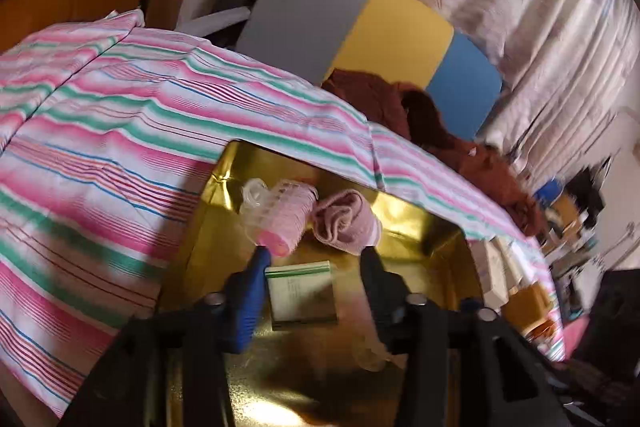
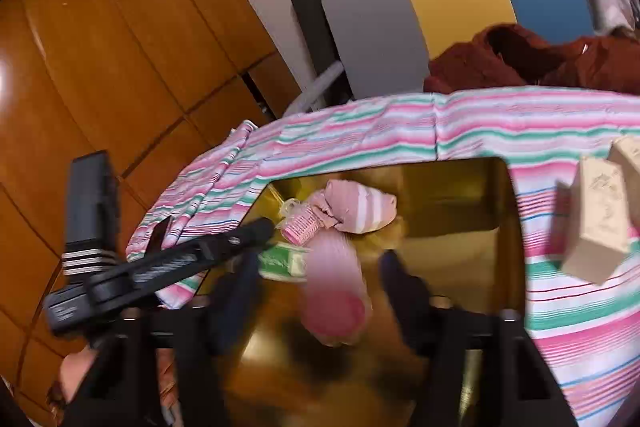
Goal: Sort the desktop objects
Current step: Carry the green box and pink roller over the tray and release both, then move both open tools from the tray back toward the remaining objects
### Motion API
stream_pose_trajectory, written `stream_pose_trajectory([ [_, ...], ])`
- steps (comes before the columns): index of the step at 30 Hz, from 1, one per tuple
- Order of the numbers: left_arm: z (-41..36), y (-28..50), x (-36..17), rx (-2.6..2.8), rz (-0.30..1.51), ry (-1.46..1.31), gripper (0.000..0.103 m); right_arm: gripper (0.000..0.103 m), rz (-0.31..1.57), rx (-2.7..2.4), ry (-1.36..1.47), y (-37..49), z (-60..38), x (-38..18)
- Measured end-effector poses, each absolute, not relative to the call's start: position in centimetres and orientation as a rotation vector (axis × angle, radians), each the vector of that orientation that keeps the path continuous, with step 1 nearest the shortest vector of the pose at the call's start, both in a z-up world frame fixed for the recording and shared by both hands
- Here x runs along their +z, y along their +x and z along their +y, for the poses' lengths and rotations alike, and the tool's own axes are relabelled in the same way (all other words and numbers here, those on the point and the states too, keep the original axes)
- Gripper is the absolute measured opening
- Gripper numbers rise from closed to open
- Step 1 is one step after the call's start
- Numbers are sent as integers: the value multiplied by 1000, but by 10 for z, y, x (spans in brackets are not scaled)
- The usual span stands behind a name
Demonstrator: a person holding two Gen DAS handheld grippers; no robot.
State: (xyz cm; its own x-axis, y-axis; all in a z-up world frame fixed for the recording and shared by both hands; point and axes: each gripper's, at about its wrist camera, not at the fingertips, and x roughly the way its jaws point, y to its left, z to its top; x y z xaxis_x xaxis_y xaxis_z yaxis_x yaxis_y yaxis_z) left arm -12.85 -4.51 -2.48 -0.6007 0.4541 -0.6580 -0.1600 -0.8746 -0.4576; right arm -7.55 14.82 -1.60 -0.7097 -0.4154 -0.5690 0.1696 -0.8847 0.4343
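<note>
Plainly, the left gripper (image 1: 316, 253) stands parted and empty at the bottom centre, over the gold tray (image 1: 436, 227). Past its fingertips lie a pink hair roller (image 1: 280, 223), a rolled pink sock (image 1: 344, 221) and a green-edged packet (image 1: 302, 293). The right gripper (image 2: 316, 267), jaws spread, has a blurred pink roller (image 2: 336, 287) between them, seemingly ungripped. Beige boxes (image 2: 600, 223) rest on the striped cloth (image 2: 540, 119) at right.

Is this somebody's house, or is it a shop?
Probably a room in a home: a striped cloth covers the table, curtains hang behind, and there is a wooden floor. A gold tray holds small household things.
</note>
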Motion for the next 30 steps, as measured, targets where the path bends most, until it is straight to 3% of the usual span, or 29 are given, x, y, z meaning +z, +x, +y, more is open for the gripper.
stream_pose_trajectory([
  [5,-55,-128,-26,2515,-528,-1154,50,76,-591,-2556,1068,-85,152,-33],
  [7,-60,-129,-30,2499,-567,-1168,50,83,-603,-2569,1055,-83,155,-32],
  [20,-67,-133,-29,2528,-610,-1184,50,84,-562,-2609,962,-66,158,-16],
  [27,-37,-115,-11,2567,-487,-1110,50,86,-560,-2693,881,-43,182,-13],
  [30,-21,-104,-1,2558,-436,-1063,50,94,-568,-2755,759,-22,208,-8],
])
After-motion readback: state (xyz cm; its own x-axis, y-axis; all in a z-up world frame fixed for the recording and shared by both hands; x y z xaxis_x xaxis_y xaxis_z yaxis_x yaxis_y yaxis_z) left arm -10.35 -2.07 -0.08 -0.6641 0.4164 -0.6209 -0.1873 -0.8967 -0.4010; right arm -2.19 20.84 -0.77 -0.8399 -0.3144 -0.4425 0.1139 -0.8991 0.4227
